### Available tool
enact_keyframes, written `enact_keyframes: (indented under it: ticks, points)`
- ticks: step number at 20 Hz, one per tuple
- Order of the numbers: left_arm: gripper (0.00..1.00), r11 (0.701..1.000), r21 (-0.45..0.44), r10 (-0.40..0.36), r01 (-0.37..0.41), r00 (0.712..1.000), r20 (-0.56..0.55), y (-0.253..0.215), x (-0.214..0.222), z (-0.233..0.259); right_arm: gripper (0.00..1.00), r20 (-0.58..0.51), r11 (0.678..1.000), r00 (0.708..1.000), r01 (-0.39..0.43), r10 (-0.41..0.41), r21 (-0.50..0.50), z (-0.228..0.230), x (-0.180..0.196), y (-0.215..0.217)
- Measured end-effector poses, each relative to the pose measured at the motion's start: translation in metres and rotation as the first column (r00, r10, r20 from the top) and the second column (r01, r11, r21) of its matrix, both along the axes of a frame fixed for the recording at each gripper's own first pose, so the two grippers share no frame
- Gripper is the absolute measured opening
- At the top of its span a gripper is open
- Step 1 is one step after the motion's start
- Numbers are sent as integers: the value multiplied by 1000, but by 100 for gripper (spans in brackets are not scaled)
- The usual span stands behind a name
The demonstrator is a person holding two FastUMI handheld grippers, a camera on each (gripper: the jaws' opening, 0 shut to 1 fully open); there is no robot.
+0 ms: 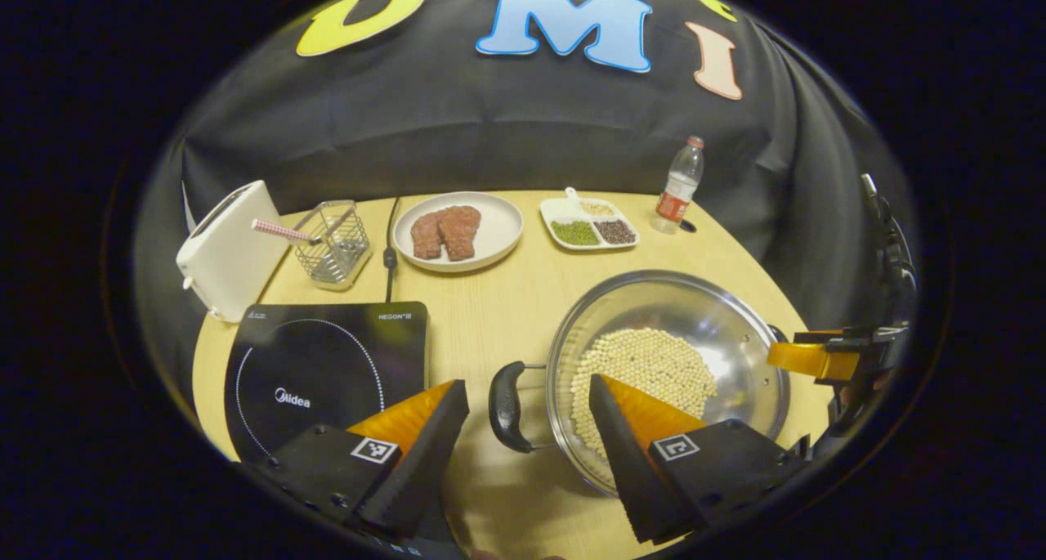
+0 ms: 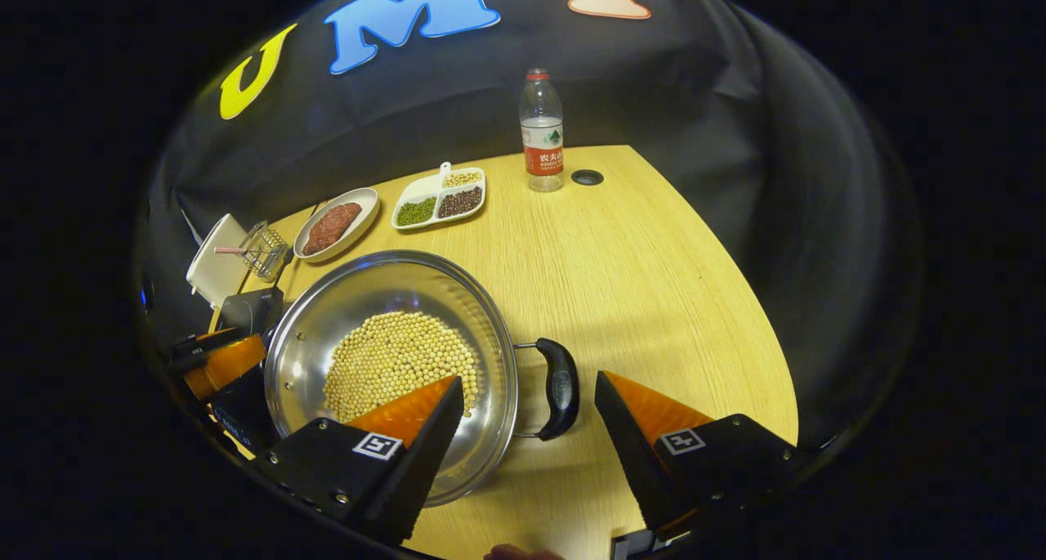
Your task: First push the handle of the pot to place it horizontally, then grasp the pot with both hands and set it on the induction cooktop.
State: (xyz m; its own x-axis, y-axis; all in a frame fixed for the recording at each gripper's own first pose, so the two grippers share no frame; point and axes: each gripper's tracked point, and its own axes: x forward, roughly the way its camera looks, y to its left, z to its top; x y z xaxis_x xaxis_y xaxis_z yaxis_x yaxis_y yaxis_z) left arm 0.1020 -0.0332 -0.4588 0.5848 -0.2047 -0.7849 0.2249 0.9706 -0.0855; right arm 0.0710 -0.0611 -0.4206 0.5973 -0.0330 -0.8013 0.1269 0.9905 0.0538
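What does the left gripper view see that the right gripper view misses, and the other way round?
Left gripper view's own: the induction cooktop laid out whole with its ring, and the cooktop-side pot handle, framed by the open left tool.

Right gripper view's own: the other pot handle, framed by the open right tool, plus a wide stretch of table beyond it.

Shared: the pot of beans, meat plate, divided dish, bottle, toaster.
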Motion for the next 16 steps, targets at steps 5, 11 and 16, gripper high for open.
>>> enact_keyframes:
  ticks: [5, 11, 16]
  points:
    - [98, 1000, 6, -14, 14, 999, -40, 2, 11, -30, 99, -41, 1000, 999, 12, -11, 27, -22, 7, 3]
    - [95, 1000, -8, -24, 23, 996, -91, -1, 11, -53, 98, -72, 1000, 997, 17, -16, 5, -41, 16, 5]
    - [82, 999, -13, -53, 52, 991, -123, -4, 6, -59, 87, -121, 999, 992, 40, -42, -13, -55, 11, -3]
